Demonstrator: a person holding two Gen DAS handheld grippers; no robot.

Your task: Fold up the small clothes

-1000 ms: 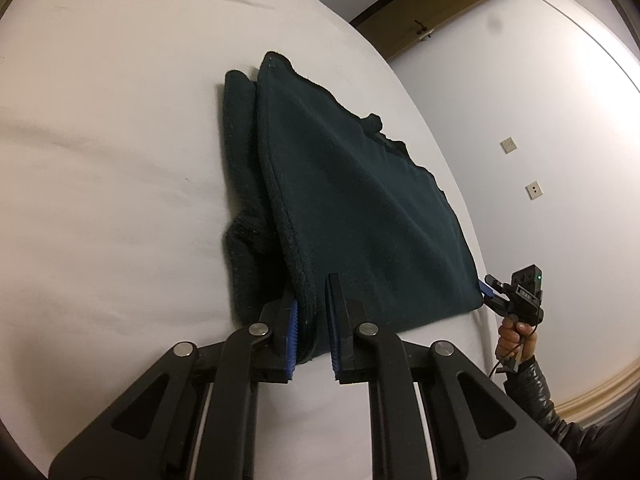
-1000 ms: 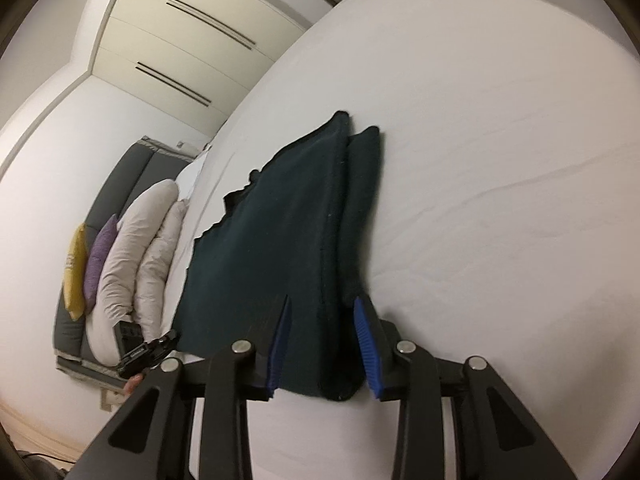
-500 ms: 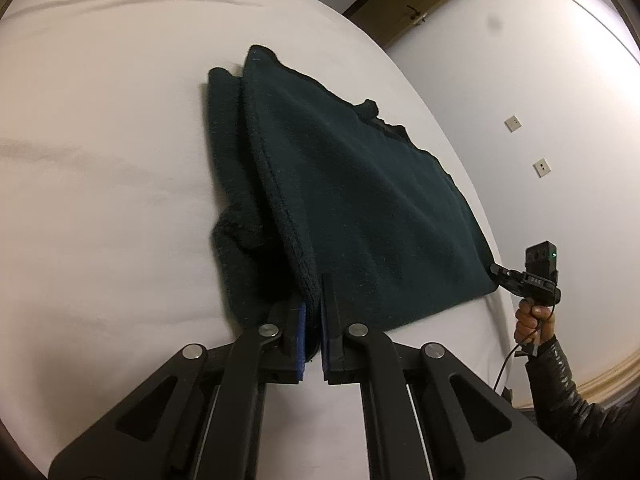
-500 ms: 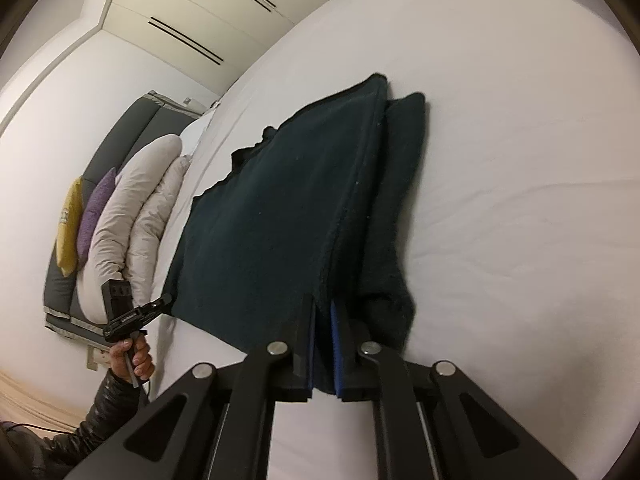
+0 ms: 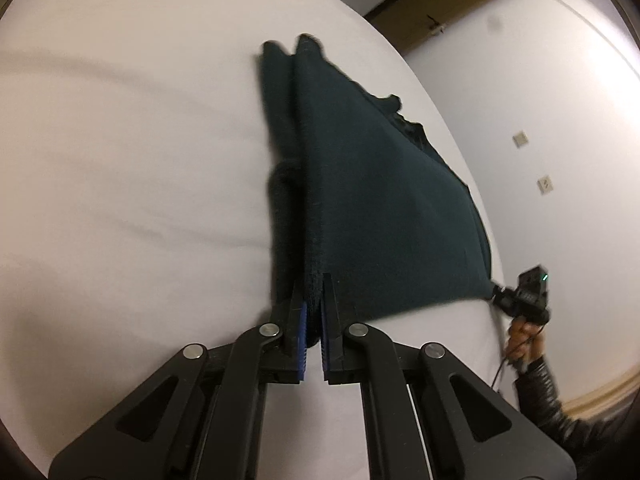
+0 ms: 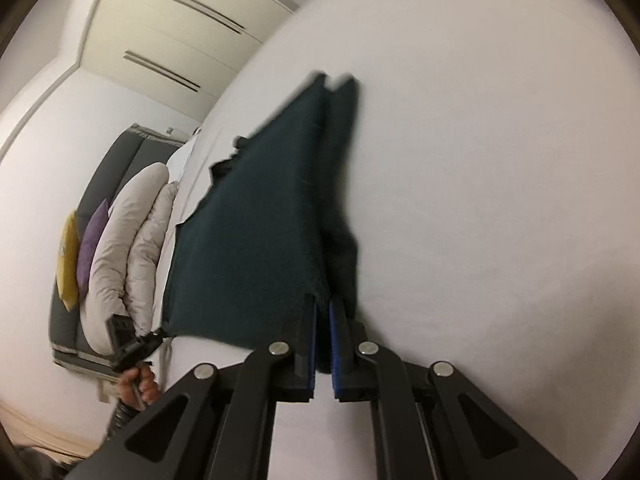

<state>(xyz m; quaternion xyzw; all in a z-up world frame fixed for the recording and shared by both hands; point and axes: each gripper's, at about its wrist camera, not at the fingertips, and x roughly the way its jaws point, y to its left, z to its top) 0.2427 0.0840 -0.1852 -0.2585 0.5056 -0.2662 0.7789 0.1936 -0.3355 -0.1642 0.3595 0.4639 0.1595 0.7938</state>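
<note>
A dark green fleece garment (image 5: 380, 200) lies on the white bed (image 5: 120, 160), one side folded into a long ridge. My left gripper (image 5: 314, 300) is shut on the near corner of its edge and lifts it. My right gripper (image 6: 322, 312) is shut on the opposite near corner of the same garment (image 6: 256, 240). The cloth hangs taut between the two. The right gripper also shows in the left wrist view (image 5: 520, 300), and the left gripper shows in the right wrist view (image 6: 136, 344).
White and grey pillows (image 6: 124, 240) with a purple and a yellow cushion (image 6: 68, 256) lean on a grey headboard at the bed's end. Cupboard doors (image 6: 180, 32) stand behind. A wall with sockets (image 5: 544, 184) runs along the bed's other side.
Both grippers closed on the garment's edge corners and raised it off the bed. The cloth is pulled taut and the views are blurred by movement.
</note>
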